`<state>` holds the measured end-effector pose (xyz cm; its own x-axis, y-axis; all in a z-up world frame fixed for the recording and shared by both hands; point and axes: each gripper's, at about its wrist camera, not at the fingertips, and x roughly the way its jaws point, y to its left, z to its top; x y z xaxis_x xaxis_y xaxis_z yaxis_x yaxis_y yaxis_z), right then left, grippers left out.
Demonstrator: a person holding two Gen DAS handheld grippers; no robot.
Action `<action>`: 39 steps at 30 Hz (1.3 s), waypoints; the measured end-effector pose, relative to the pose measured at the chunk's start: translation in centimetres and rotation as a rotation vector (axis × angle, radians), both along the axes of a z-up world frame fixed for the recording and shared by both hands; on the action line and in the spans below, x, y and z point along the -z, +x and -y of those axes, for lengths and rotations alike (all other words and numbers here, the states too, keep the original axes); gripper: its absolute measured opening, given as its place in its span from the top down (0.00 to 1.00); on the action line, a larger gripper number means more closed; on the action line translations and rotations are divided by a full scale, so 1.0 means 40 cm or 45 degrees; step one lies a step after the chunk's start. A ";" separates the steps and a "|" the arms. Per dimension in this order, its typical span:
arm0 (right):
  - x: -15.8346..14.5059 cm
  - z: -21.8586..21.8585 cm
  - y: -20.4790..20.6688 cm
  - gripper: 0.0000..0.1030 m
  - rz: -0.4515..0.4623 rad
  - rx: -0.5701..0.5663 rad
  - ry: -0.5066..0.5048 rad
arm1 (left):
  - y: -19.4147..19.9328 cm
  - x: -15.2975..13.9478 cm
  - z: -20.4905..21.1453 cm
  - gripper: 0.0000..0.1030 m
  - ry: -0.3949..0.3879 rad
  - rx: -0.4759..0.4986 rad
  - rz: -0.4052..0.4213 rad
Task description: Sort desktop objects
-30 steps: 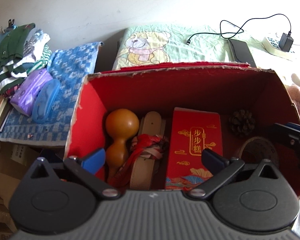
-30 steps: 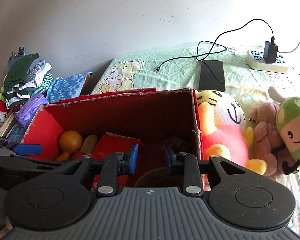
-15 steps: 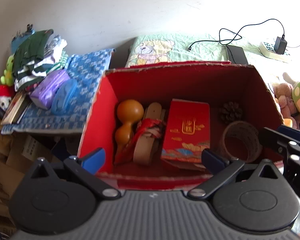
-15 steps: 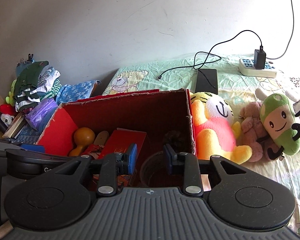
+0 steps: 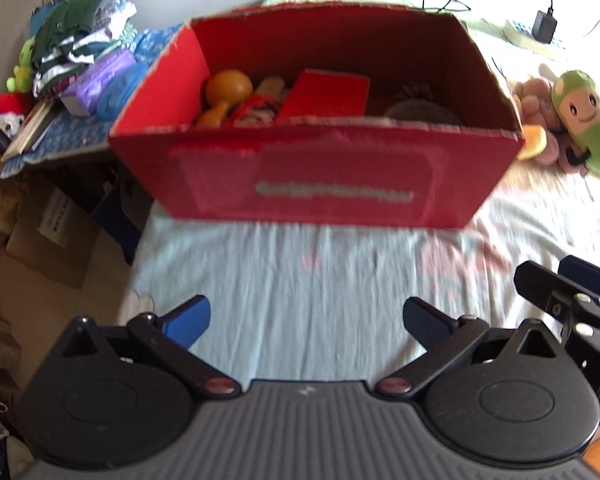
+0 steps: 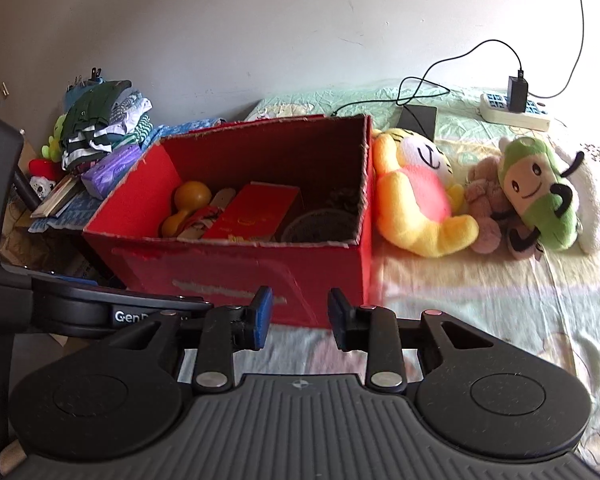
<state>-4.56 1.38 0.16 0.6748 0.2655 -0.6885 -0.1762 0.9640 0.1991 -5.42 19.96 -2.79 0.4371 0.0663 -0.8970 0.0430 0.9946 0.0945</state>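
A red cardboard box (image 5: 324,176) (image 6: 236,268) stands on the bed. Inside lie an orange gourd (image 5: 226,90) (image 6: 188,204), a wooden piece with a red ribbon (image 6: 214,216), a red packet (image 5: 328,94) (image 6: 256,212), a pine cone (image 5: 414,90) and a tape roll (image 6: 320,226). My left gripper (image 5: 306,320) is open and empty, above the sheet in front of the box. My right gripper (image 6: 299,318) is open with a narrow gap, empty, also in front of the box; it shows at the right edge of the left wrist view (image 5: 568,296).
Plush toys (image 6: 416,200) (image 6: 536,196) lie right of the box. A power strip (image 6: 514,114), charger cable and dark tablet (image 6: 418,120) lie behind. Folded clothes (image 6: 100,124), a purple pack (image 6: 110,168) and cardboard boxes (image 5: 40,240) are at the left, off the bed edge.
Both grippers have pulled back from over the box toward me. The box now stands farther ahead, and its front wall and the sheet show. Both grippers stay empty.
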 end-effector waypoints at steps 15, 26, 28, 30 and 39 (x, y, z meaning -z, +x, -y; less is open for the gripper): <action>0.063 0.024 -0.125 0.63 -0.132 -0.073 -0.003 | -0.107 0.038 -0.073 0.01 0.023 -0.153 -0.059; 0.044 -0.068 -0.070 0.63 -0.102 -0.133 -0.001 | -0.003 -0.032 -0.160 0.01 0.032 -0.159 0.044; 0.033 -0.086 -0.052 0.63 -0.089 -0.134 -0.003 | 0.024 -0.053 -0.169 0.01 0.033 -0.139 0.076; 0.018 -0.102 -0.036 0.62 -0.070 -0.130 -0.008 | 0.050 -0.076 -0.182 0.01 0.031 -0.109 0.110; -0.057 -0.155 0.028 0.60 0.035 -0.055 0.006 | 0.144 -0.130 -0.216 0.01 0.029 -0.010 0.180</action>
<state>-3.44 7.60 2.43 0.6811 0.2983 -0.6687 -0.2232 0.9544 0.1984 0.34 28.61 2.42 0.5585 0.0903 -0.8246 0.0195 0.9924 0.1219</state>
